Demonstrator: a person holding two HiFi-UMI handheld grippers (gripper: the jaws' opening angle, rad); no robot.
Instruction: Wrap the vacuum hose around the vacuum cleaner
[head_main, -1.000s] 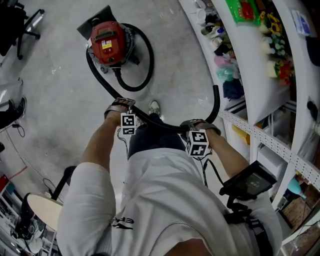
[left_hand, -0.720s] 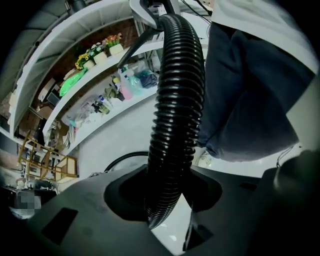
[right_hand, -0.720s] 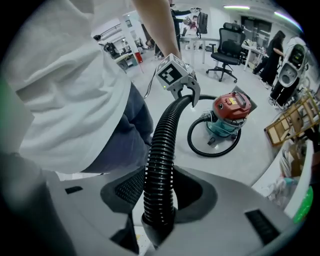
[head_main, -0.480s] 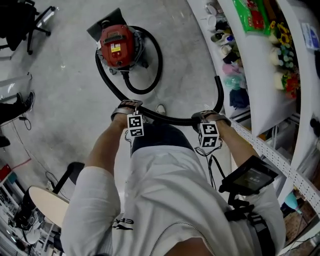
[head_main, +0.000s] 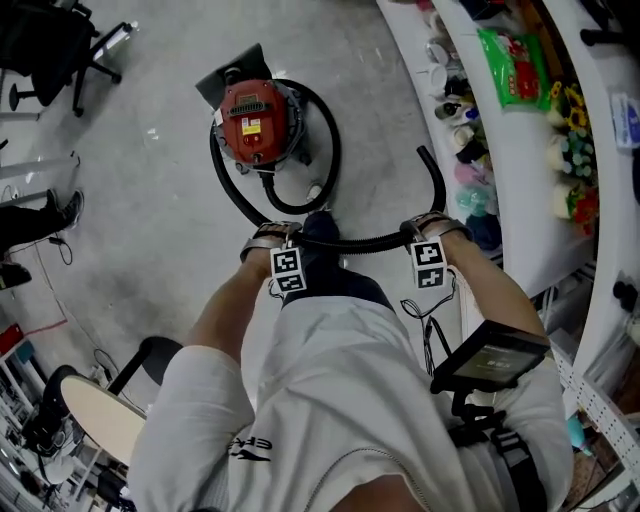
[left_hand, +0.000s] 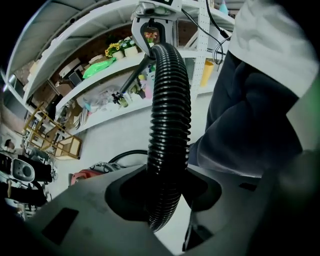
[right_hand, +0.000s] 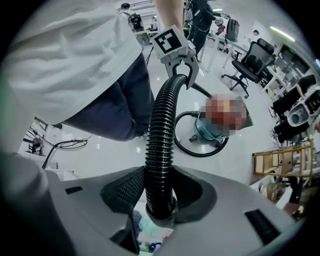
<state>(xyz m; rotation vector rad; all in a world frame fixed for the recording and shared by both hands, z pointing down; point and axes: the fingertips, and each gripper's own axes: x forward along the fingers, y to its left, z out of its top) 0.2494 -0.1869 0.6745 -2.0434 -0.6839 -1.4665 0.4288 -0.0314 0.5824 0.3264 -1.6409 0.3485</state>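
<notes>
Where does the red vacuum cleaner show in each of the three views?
Head view: vacuum cleaner on the floor, upper centre-left.
Left gripper view: only a red sliver at lower left, just above the jaw.
Right gripper view: right of centre, partly under a blur patch.
Shared landmark: the black ribbed hose, which runs up the middle of both gripper views.

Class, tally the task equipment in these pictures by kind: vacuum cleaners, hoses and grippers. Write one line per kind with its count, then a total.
Vacuum cleaner: 1
Vacuum hose: 1
Grippers: 2 (left gripper, whose jaws have just been closing on the hose; right gripper, also shut on it)
Total: 4
</notes>
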